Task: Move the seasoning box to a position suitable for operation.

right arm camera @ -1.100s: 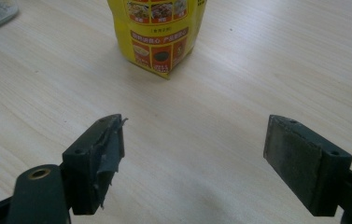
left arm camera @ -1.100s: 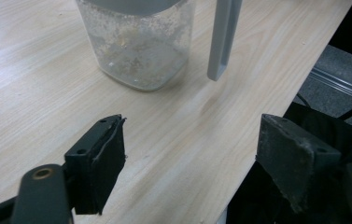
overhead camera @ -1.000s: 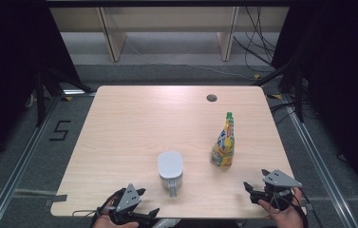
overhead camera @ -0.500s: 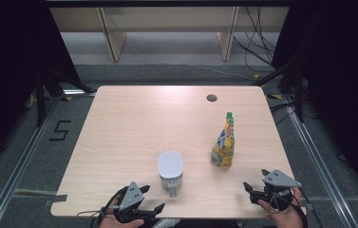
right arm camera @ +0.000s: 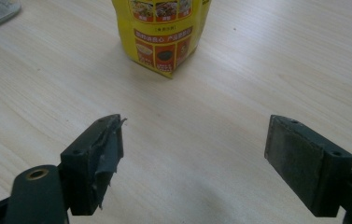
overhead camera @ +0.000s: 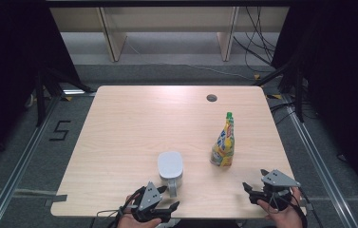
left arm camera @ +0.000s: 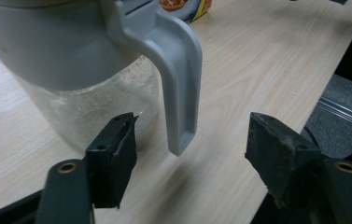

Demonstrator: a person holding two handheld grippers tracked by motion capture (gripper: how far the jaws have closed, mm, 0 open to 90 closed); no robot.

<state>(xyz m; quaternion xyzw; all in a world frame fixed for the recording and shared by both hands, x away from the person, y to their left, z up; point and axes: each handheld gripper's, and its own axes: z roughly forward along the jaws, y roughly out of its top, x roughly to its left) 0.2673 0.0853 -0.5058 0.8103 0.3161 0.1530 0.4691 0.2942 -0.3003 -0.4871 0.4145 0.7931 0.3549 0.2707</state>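
My left gripper (left arm camera: 190,154) sits at the near edge of the table (overhead camera: 119,123). Its jaws have just been closing, but a wide gap is left and they grip nothing. The grey handle (left arm camera: 176,74) of the jug (overhead camera: 170,167) hangs between them, touching neither. The jug's top is cut off in the left gripper view. My right gripper (right arm camera: 194,158) is wide open and empty, near the yellow pouch (overhead camera: 223,144), whose top is cut off.

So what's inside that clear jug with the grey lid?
Through the frosted clear wall of the jug nothing distinct shows. The grey lid covers the top, so whether it holds anything cannot be told.
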